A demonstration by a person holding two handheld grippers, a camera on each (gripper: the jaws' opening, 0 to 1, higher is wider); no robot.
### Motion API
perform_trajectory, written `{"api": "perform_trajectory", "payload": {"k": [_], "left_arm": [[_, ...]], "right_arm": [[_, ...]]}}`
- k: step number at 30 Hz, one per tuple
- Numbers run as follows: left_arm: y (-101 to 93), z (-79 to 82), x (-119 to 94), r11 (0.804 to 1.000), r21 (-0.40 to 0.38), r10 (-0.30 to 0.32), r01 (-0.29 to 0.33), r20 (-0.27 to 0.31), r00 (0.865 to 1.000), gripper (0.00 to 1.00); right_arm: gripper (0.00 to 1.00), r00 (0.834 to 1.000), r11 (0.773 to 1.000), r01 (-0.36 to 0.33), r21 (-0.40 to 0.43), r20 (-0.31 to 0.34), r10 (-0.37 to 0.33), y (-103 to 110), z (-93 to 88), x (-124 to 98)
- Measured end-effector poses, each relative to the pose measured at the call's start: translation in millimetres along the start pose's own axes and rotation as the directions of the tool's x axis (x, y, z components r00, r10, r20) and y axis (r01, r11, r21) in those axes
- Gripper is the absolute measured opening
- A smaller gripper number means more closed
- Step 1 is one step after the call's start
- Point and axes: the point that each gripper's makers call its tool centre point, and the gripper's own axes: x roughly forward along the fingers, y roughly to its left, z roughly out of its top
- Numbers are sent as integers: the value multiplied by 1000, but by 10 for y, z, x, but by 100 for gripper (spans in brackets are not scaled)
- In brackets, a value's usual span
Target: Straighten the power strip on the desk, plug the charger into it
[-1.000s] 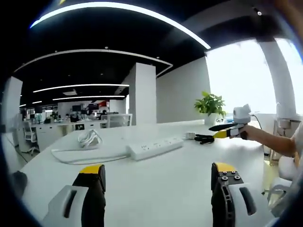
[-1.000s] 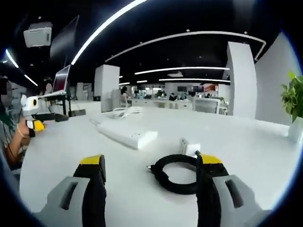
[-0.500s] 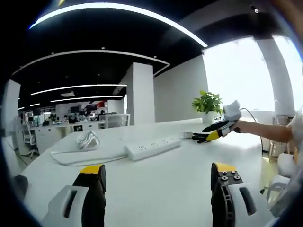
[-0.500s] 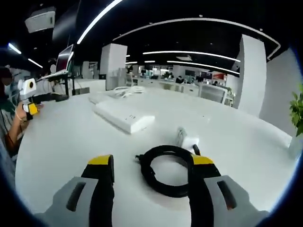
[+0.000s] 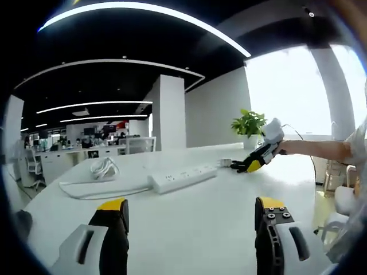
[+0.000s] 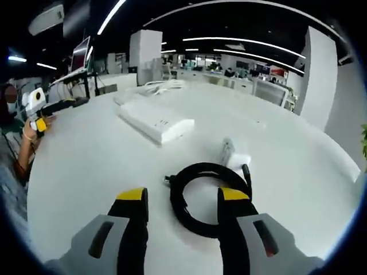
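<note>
Right gripper (image 6: 179,200) tipped down over coiled black cable (image 6: 206,195) beside charger (image 6: 229,153), jaws parted, empty; left gripper (image 5: 189,209) level above worktop (image 5: 189,200), wide, empty.

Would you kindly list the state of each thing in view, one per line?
power strip: flat on the desk, nothing plugged in that I can see
charger: lying unplugged, apart from the strip
black cable: coiled beside the charger
white cord: bundled on the desk
left gripper: open, over bare desk
right gripper: open, jaws astride the coil, not gripping
</note>
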Motion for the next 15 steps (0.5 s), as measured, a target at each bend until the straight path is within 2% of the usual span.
{"api": "perform_trajectory", "payload": {"k": [4,15], "left_arm": [[-11,13,-8,1000,-19,-13,13,12,1000,93],[11,39,-45,1000,-10,0,0,13,1000,92]], "right_arm": [[40,1000,999,-15,48,-3,15,-3,30,0],[34,995,999,-39,8,-94,39,19,-46,-14]]}}
